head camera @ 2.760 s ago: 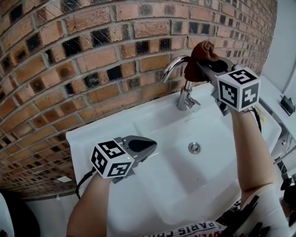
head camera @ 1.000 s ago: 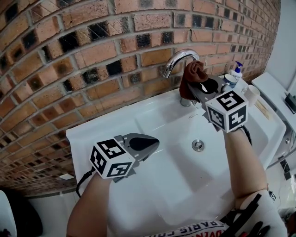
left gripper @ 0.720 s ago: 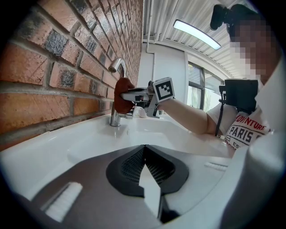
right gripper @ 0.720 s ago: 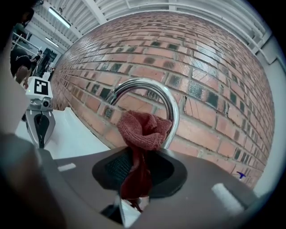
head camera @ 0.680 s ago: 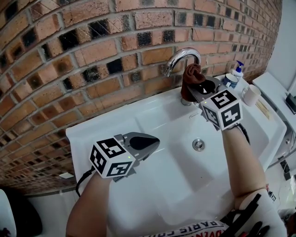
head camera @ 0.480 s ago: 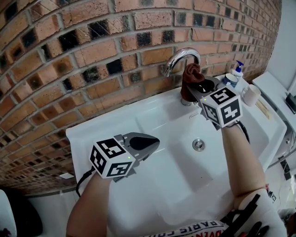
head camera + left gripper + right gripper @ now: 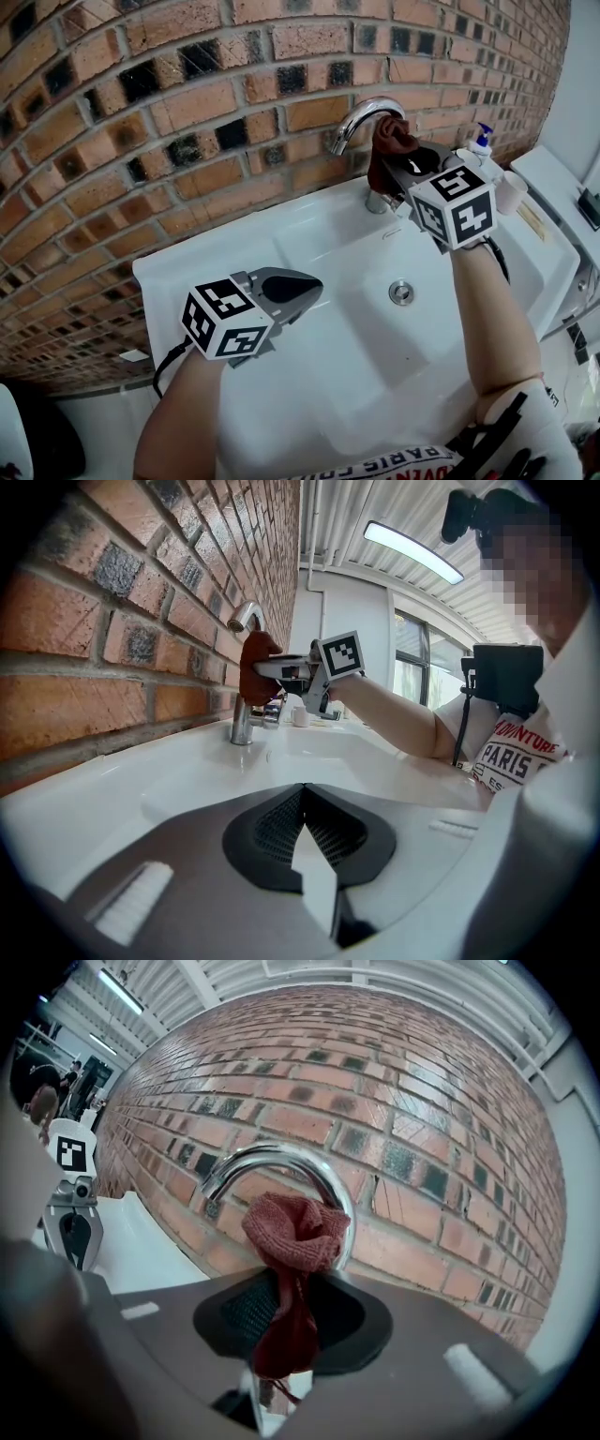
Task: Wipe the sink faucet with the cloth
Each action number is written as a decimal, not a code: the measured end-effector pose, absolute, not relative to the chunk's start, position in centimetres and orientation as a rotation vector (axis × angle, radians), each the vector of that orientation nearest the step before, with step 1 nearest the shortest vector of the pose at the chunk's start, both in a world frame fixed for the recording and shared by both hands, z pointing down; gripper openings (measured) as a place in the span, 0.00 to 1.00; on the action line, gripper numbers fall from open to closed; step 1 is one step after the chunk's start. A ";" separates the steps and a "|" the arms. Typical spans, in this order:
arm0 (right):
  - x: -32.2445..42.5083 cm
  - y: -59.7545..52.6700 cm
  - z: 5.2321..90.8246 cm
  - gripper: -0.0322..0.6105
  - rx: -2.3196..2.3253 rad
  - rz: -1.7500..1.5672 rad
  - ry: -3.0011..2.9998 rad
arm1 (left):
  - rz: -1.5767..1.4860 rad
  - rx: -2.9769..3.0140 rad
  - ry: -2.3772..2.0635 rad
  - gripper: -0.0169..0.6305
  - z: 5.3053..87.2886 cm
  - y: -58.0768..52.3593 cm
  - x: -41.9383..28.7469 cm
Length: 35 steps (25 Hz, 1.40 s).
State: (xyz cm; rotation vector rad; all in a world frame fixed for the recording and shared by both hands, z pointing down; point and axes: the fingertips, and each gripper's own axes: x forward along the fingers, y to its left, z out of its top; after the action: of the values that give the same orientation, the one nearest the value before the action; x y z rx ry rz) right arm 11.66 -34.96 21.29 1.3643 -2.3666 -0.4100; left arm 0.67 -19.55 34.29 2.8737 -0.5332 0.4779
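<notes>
A curved chrome faucet (image 7: 361, 117) rises at the back of the white sink (image 7: 309, 281), against the brick wall. My right gripper (image 7: 401, 167) is shut on a dark red cloth (image 7: 387, 150), and the bunched cloth (image 7: 295, 1232) presses against the faucet's upright neck (image 7: 333, 1199) just below the arch. My left gripper (image 7: 298, 291) is shut and empty, hovering low over the sink's left rim, well apart from the faucet (image 7: 242, 682). From the left gripper view, the cloth (image 7: 255, 667) sits against the faucet's neck.
A brick wall (image 7: 187, 112) runs close behind the sink. A pump bottle (image 7: 480, 142) and a white cup (image 7: 511, 192) stand on the sink's right ledge. The drain (image 7: 401, 292) lies in the basin below the right forearm.
My right gripper with the cloth came down from the faucet's arch to its lower neck, then rose slightly along it. The left gripper stayed still.
</notes>
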 end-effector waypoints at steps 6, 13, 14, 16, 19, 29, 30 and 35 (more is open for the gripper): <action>11.2 -34.8 20.0 0.20 1.360 -0.413 -2.375 | 0.477 2.873 -0.534 0.03 34.3 -19.5 0.7; 9.2 -33.8 18.6 0.20 1.325 -0.484 -2.384 | 0.474 2.873 -0.533 0.03 34.3 -19.5 0.7; 8.8 -33.7 18.6 0.20 1.314 -0.488 -2.389 | 0.474 2.873 -0.533 0.03 34.3 -19.5 0.7; 7.9 -33.3 18.7 0.20 1.289 -0.501 -2.396 | 0.474 2.873 -0.533 0.03 34.3 -19.5 0.7; 6.6 -32.7 19.2 0.20 1.242 -0.533 -2.388 | 0.473 2.873 -0.533 0.03 34.3 -19.5 0.7; 4.6 -32.2 21.0 0.20 1.168 -0.584 -2.345 | 0.472 2.873 -0.531 0.03 34.2 -19.5 0.6; 4.6 -32.2 21.0 0.20 1.166 -0.590 -2.340 | 0.472 2.873 -0.532 0.03 34.2 -19.6 0.6; 5.4 -31.8 20.6 0.20 1.173 -0.585 -2.325 | 0.468 2.876 -0.531 0.03 34.2 -19.6 0.7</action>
State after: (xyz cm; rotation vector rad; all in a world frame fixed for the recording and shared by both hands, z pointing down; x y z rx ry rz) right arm 5.36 -31.82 20.65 1.1734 -2.3254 -0.5845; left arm 0.69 -19.63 34.23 2.8759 -0.5305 0.4677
